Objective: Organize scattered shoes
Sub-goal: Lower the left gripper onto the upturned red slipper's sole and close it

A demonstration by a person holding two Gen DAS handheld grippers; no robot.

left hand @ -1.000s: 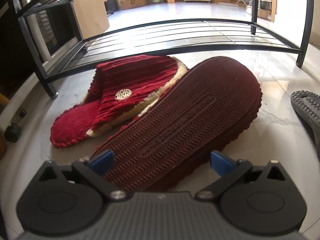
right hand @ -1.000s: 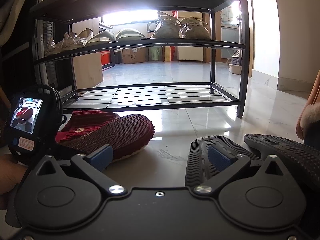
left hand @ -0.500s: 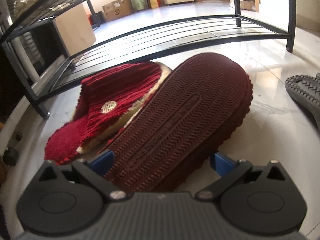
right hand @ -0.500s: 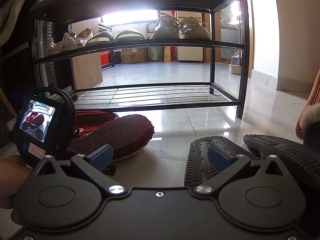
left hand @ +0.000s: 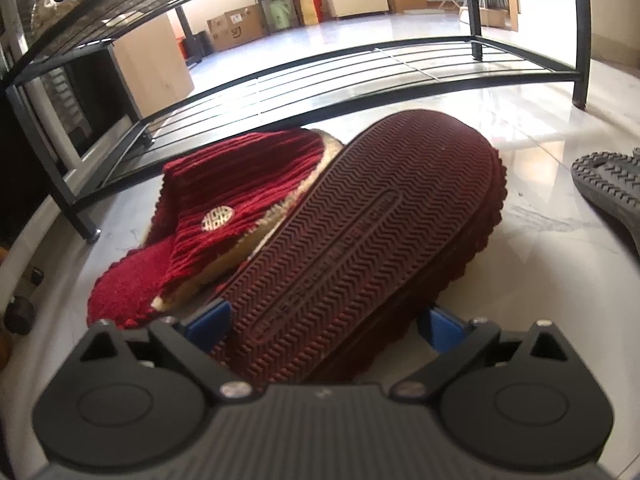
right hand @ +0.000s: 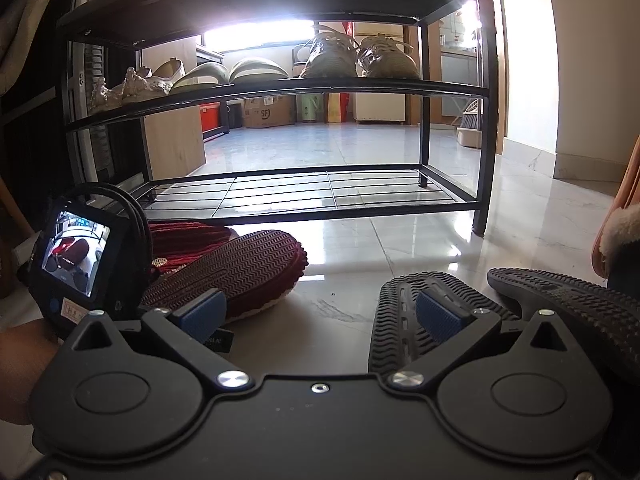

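Note:
Two dark red knit slippers lie on the floor in front of the rack. One slipper is upright with a round emblem. The other slipper rests sole-up, leaning on the first. My left gripper is open, its blue pads on either side of the overturned slipper's heel, not closed on it. In the right wrist view that sole-up slipper sits behind the left gripper's screen. My right gripper is open just above the floor, beside a black shoe lying sole-up.
A black metal shoe rack stands ahead; its wire bottom shelf holds nothing, and the middle shelf carries several pale shoes. A second black sole and a tan fleece-lined shoe are at right. A hand holds the left gripper.
My left gripper has moved forward and closer, so the overturned slipper's heel now sits deeper between its fingers. The right gripper has stayed still.

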